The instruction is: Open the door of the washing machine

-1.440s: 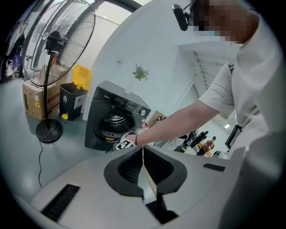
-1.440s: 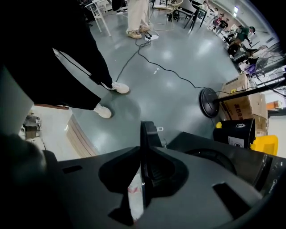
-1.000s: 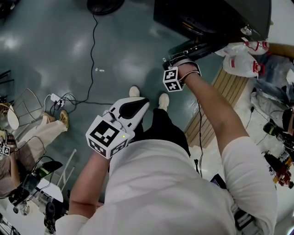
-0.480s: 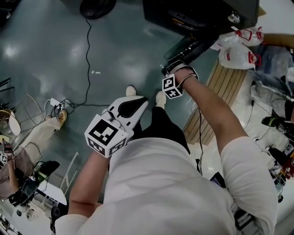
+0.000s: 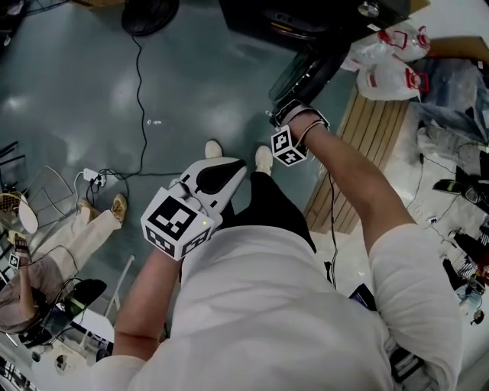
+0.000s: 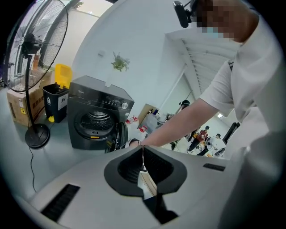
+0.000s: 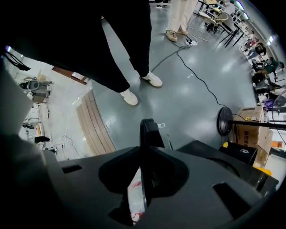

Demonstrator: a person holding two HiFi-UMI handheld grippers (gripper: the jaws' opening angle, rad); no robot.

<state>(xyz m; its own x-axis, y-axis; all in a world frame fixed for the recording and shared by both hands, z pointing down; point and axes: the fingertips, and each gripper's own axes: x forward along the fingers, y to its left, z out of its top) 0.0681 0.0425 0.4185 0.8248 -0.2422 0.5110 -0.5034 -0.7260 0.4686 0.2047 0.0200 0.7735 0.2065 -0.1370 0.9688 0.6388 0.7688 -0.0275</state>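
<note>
The dark washing machine stands at the top edge of the head view, and its door hangs swung outward. My right gripper points steeply down onto the door's free edge. In the right gripper view that black edge runs between the jaws of the right gripper. They have just opened a little but still close on it. My left gripper hovers over the floor by the person's legs, shut and empty. In the left gripper view the machine shows an open drum beyond the left gripper, with the door at its right.
A fan base and its cable lie on the grey floor to the left. Wooden slats and plastic bags sit right of the machine. A seated person and a power strip are at far left.
The machine has slid toward the top edge of the head view while my right gripper stays on the door's edge, now farther from the cabinet. The left gripper keeps its place.
</note>
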